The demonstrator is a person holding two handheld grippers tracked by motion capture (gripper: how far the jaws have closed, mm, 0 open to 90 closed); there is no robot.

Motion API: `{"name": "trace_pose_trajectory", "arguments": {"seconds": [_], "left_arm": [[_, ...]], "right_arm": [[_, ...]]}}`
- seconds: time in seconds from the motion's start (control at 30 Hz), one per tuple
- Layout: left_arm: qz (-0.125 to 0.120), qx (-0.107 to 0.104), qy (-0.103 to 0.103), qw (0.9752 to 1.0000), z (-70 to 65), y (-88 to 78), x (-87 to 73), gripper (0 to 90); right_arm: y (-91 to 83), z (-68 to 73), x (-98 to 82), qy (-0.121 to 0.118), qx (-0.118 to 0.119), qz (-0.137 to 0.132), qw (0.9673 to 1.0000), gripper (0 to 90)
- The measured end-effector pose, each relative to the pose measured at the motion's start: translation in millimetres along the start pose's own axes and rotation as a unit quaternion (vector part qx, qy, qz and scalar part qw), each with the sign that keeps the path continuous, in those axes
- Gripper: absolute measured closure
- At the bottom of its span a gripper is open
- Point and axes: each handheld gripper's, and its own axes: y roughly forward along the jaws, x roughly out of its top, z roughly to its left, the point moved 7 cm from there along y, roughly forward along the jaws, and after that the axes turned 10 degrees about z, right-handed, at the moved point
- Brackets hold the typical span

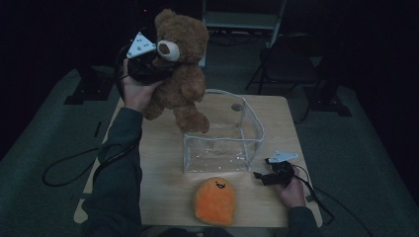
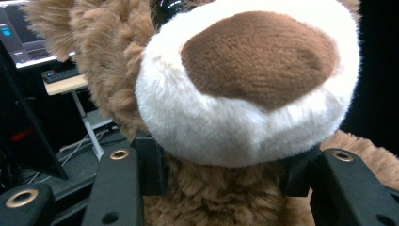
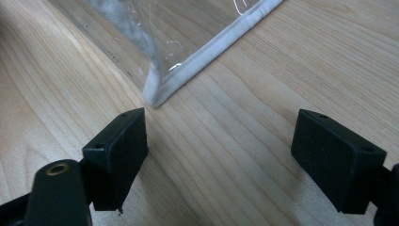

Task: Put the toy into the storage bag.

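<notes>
Bench [image 1: 163,163] of pale wood carries a clear pouch [image 1: 222,143], open-topped, and an orange plush [image 1: 214,200] near the front edge. Teddy bear [image 1: 180,69], held aloft above the bench's left rear, hangs just left of the pouch. Left tongs [image 1: 157,60] pinch its neck beneath the muzzle [image 2: 249,80]; soft, light pile should compress and sag, so this narrow neck seems the surest hold. Right tongs [image 3: 216,155] stand spread, empty, low over the bench beside the pouch's corner [image 3: 155,96].

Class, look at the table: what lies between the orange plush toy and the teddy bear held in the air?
In the high view, the clear plastic bag stands open on the table between the orange plush toy and the teddy bear.
</notes>
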Motion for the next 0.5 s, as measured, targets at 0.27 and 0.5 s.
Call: {"name": "trace_pose_trajectory", "arguments": {"seconds": [0.27, 0.5], "left_arm": [[-0.005, -0.005, 0.001, 1.0000, -3.6, 6.0, 1.2, 47.5], [-0.013, -0.020, 0.008, 0.9997, -10.7, 11.1, 3.8, 47.3]], "right_arm": [[-0.2, 0.3, -0.2, 0.004, -0.003, 0.000, 1.0000, 18.4], [-0.2, 0.4, -0.3, 0.006, -0.004, -0.001, 1.0000, 18.4]]}}
